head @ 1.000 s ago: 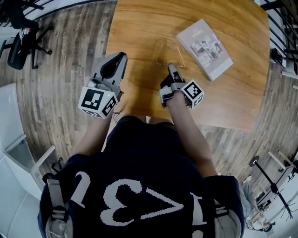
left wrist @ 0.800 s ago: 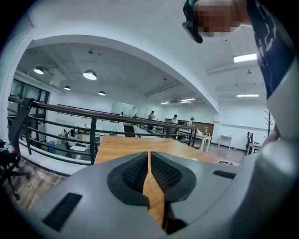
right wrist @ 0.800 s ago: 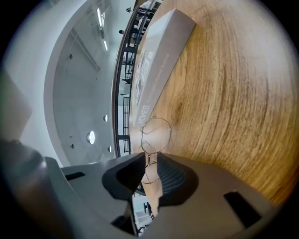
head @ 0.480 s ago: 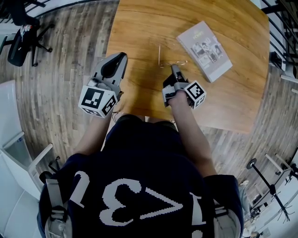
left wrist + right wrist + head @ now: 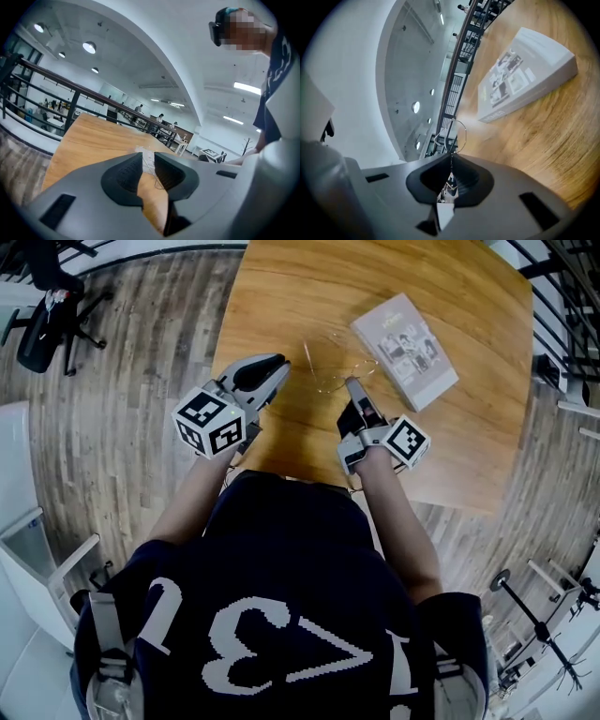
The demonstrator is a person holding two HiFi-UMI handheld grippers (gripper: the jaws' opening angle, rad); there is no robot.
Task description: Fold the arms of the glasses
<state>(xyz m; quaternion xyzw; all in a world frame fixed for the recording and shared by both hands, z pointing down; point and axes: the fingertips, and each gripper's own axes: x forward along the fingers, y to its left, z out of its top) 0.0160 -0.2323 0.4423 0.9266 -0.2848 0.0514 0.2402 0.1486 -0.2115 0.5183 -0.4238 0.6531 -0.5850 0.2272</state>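
Both tools have shifted in the past second: the left gripper [image 5: 277, 367] has swung in from the table's edge toward the glasses [image 5: 330, 367], and the right gripper [image 5: 352, 384] has lifted them off the table [image 5: 469, 446], where they lay flat near the book [image 5: 405, 348]. The right gripper is clamped on the thin wire frame, one lens rim [image 5: 458, 132] standing up past its jaws, so the glasses hang just above the wood between the two tools. The left gripper's jaws are opening, and a fine wire of the frame shows through the narrow gap between its pads, not yet pinched. Folding well probably means holding the right grip steady, closing the left pads lightly on the free arm, and sweeping it inward behind the lenses without twisting so slight a frame. From above, the wire nearly vanishes against the wood grain. Which arm stands open cannot be told, nor whether the left pads already brush the wire.
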